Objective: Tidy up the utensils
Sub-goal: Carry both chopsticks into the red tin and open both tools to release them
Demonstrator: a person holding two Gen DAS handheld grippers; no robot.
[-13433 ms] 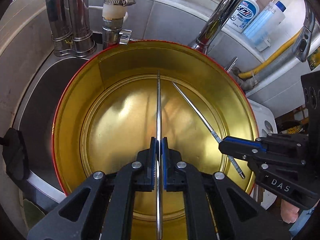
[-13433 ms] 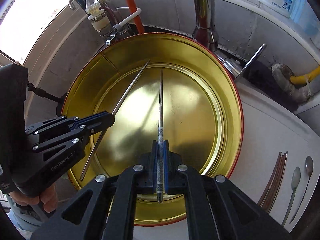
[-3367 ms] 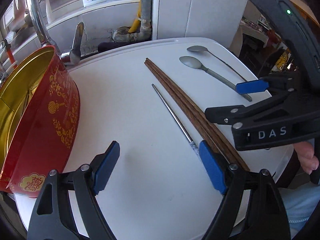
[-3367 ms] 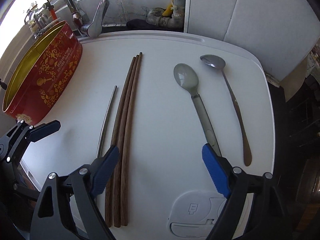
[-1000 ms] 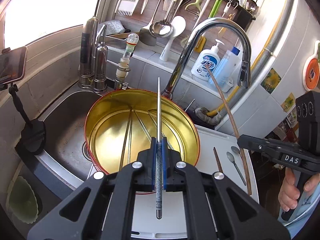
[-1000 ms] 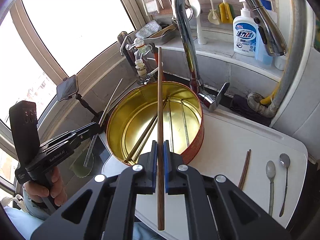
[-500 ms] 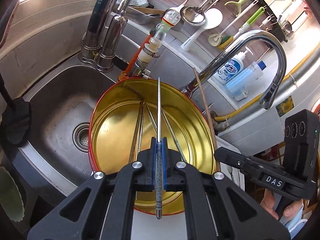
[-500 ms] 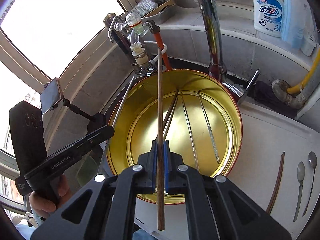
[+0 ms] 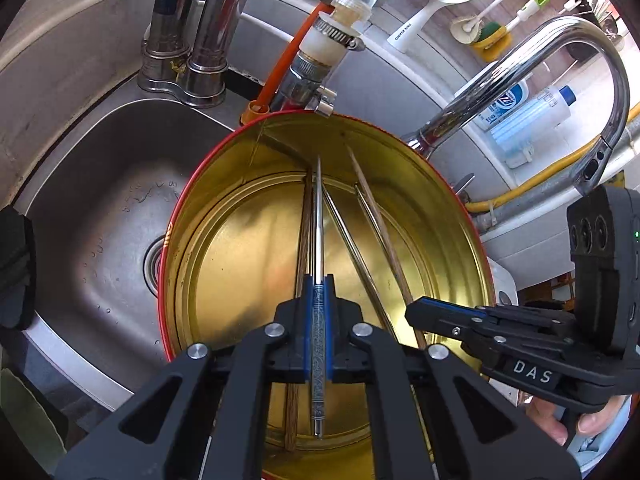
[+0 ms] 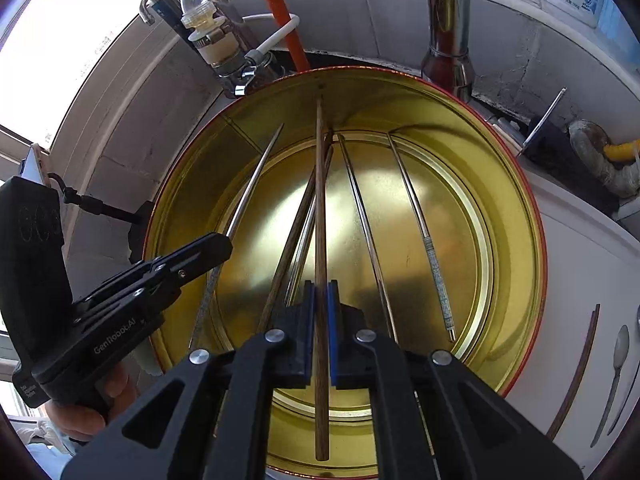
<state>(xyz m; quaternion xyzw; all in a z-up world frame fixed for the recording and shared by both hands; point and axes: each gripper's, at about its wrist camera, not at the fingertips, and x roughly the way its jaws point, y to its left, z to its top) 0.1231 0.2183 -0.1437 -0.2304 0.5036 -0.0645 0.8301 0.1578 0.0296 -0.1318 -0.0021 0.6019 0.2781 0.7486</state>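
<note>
A round red tin with a gold inside point(image 9: 208, 240) point(image 10: 516, 208) stands beside the sink. My left gripper point(image 9: 318, 280) is shut on a metal chopstick point(image 9: 318, 216) held over the tin, tip pointing into it. My right gripper point(image 10: 319, 286) is shut on a wooden chopstick point(image 10: 320, 200), also held over the tin with its tip near the far wall. In the tin lie a wooden chopstick point(image 10: 288, 248) and metal chopsticks point(image 10: 420, 224). The right gripper point(image 9: 440, 312) shows in the left wrist view; the left gripper point(image 10: 216, 244) shows in the right wrist view.
A steel sink point(image 9: 100, 184) lies left of the tin. A chrome faucet point(image 9: 520, 56) and water fittings point(image 9: 320, 60) stand behind it. On the white counter point(image 10: 576, 280) at right lie a wooden chopstick point(image 10: 576, 372) and two spoons point(image 10: 616, 368). Soap bottles point(image 9: 532, 116) stand on the ledge.
Both grippers have come down closer over the tin, each still holding its chopstick. The tin now fills most of both views.
</note>
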